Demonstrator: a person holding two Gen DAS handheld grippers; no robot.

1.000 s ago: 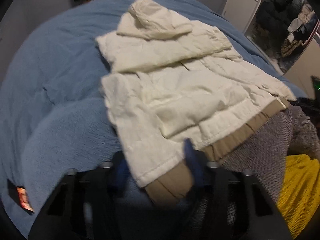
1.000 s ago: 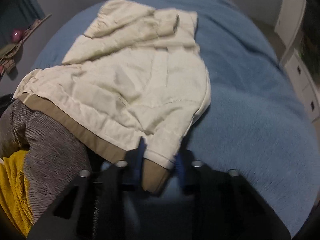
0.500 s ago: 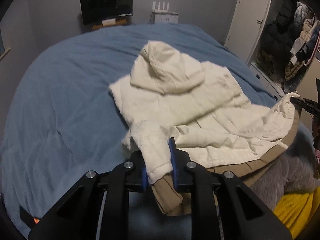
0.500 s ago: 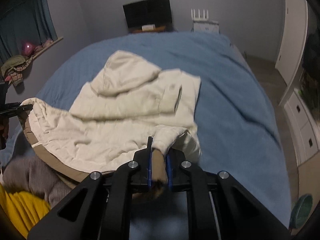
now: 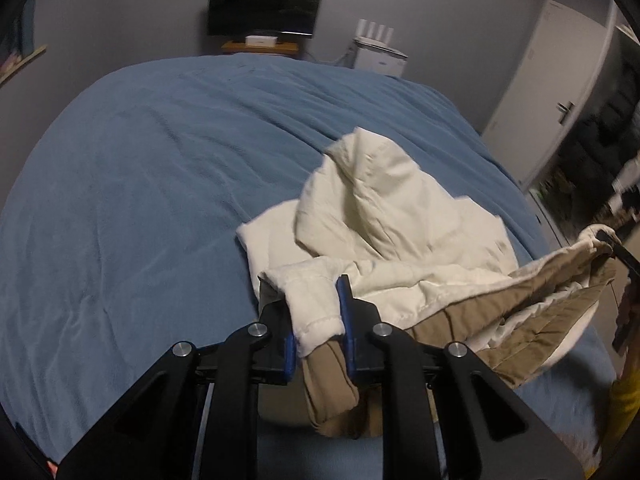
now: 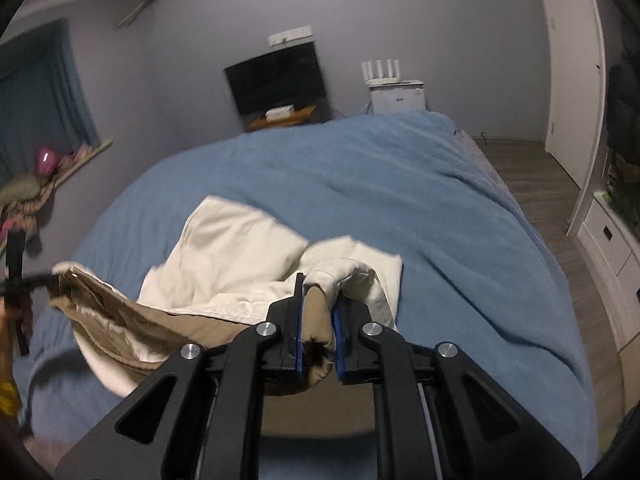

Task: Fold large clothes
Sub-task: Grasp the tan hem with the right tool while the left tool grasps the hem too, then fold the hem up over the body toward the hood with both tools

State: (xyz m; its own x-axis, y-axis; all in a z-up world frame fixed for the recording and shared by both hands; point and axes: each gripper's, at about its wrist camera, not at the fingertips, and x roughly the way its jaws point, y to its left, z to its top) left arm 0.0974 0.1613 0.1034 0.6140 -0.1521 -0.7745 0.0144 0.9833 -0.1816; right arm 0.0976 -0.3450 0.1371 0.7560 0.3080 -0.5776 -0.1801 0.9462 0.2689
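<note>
Blue bedding covered the bed below a wall-mounted TV. On it lay the cream jacket, hood toward the TV. The left gripper and right gripper each clamped a hem corner, raised off the bedding.

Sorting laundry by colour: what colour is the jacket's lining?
Tan, on the cream jacket; clearest in the left wrist view.

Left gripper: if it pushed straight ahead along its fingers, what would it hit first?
The left gripper is shut on the jacket hem, and straight ahead lies the rest of the jacket, bunched up with its hood raised. It would likely meet that first, then the blue blanket beyond. Depth is unclear through the fisheye.
</note>
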